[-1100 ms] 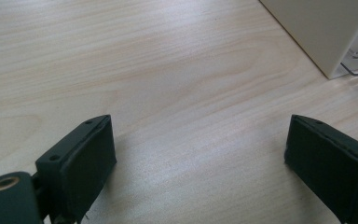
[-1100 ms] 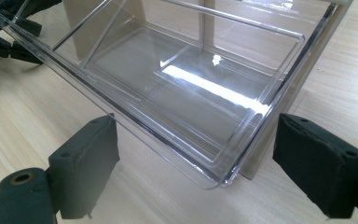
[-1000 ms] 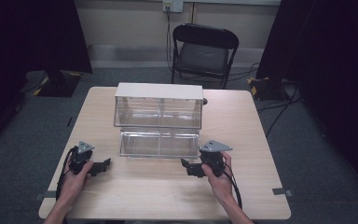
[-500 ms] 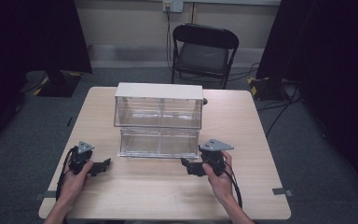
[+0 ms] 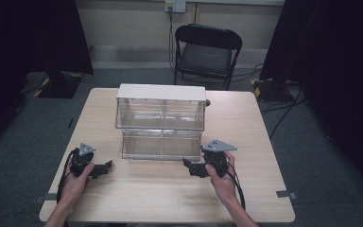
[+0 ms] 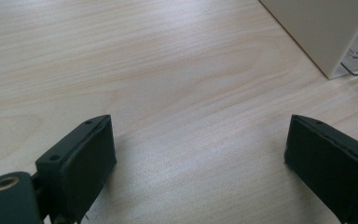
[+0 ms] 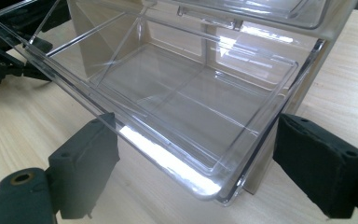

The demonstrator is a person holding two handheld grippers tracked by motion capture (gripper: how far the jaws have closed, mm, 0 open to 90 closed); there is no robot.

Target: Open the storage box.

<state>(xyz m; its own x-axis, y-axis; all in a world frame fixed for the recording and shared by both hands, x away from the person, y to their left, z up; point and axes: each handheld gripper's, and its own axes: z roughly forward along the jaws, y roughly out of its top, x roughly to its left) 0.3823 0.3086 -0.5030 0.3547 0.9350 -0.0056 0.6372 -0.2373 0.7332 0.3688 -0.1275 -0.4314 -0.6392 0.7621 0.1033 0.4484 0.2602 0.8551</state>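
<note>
A white-topped cabinet (image 5: 160,106) with clear drawers stands mid-table. Its lower clear drawer (image 5: 161,145) (image 7: 168,107) is pulled out toward me and holds nothing. My left gripper (image 5: 105,167) (image 6: 198,158) rests open on the table to the left of the drawer's front corner, nothing between its jaws; the cabinet's white side (image 6: 321,28) shows at the upper right of its view. My right gripper (image 5: 189,166) (image 7: 196,172) is open by the drawer's front right corner, its jaws standing to either side of that corner without closing on it.
The light wooden table (image 5: 246,127) has bare wood along its front and right sides. A black folding chair (image 5: 207,52) stands behind the table's far edge. Cables (image 5: 279,109) lie on the grey floor at the back right.
Both grippers stay almost where they were; the left one has edged slightly toward the drawer. The drawer stands pulled out throughout.
</note>
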